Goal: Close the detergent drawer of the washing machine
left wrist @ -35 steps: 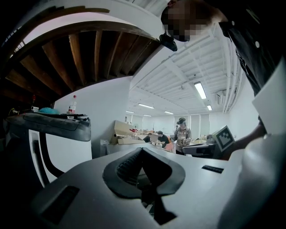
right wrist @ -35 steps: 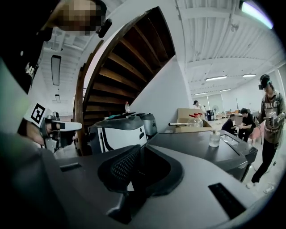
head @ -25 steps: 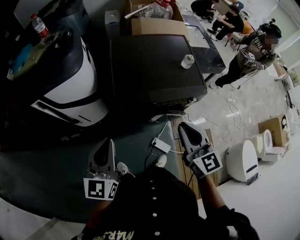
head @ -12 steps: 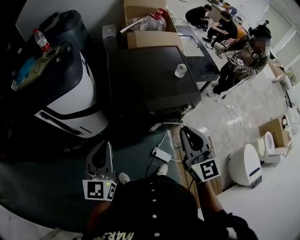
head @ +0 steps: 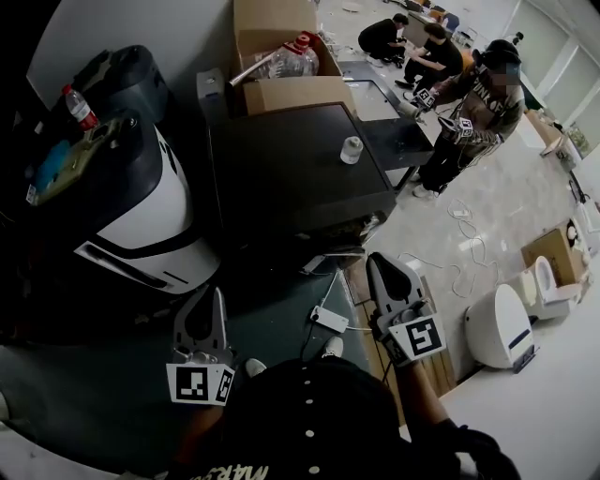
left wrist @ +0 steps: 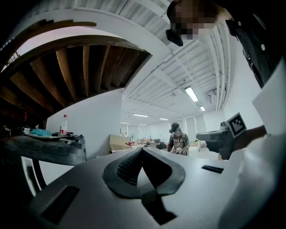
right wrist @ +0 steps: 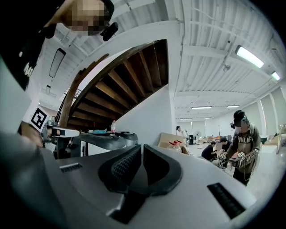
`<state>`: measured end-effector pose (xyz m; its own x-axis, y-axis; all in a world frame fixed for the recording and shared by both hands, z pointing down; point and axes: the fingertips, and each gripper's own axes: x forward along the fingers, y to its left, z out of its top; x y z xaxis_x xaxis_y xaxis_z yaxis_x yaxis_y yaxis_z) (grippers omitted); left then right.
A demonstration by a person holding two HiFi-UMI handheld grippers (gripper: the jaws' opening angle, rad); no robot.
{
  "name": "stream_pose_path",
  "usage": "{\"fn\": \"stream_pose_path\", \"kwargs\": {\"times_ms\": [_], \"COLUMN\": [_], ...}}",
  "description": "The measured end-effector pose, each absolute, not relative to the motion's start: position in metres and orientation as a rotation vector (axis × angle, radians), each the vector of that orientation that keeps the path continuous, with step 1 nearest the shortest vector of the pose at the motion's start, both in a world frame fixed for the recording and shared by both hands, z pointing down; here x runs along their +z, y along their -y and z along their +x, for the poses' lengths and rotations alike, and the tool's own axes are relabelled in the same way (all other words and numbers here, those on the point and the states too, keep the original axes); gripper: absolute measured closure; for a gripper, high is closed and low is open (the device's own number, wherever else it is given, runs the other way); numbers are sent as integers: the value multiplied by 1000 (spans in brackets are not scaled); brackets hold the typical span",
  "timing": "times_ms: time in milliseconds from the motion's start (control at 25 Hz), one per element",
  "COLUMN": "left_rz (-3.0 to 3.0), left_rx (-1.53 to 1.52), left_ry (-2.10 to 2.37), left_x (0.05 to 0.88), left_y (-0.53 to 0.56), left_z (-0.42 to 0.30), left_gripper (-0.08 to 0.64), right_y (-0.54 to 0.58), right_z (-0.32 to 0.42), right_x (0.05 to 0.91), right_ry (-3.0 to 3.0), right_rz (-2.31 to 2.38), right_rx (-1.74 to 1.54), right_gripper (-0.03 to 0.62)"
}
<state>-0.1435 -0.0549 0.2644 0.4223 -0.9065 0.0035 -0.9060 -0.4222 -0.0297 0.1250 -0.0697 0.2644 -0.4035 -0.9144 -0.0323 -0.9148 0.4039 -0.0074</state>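
Pale floor (head: 525,211), white wall (head: 131,28), wooden stair underside (right wrist: 129,76), ceiling strip lights (right wrist: 249,56)

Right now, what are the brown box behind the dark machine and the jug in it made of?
Brown box: likely cardboard, matte tan with folded flaps. Jug: probably clear plastic, see-through, glinting, red cap.

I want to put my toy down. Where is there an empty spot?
The black top is mostly bare, from the box behind it to its front edge; only a white cup stands near its right side. The left machine is crowded: bottle, clutter.
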Motion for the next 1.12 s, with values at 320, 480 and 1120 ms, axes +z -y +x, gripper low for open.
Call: {"fn": "stream_pose_path", "kwargs": {"times_ms": [320, 480, 1120], "left_rz": [-2638, -2645, -2653], "left_rx": [-40, -43, -44], "left_ry": [-1638, -1644, -1650], "left_x": [265, 268, 269], "left_y": [56, 56, 61], "left_z": [-136, -134, -132], "left_gripper": [546, 546, 546], "right_y": [69, 70, 79], "right_z": [117, 115, 109], "right_x": [264, 265, 265], "right_ry": [-2622, -2631, -2646], "right_rz": [-1653, -1651, -1631], "right_rx": [9, 6, -8], "right_gripper": [555, 555, 555]}}
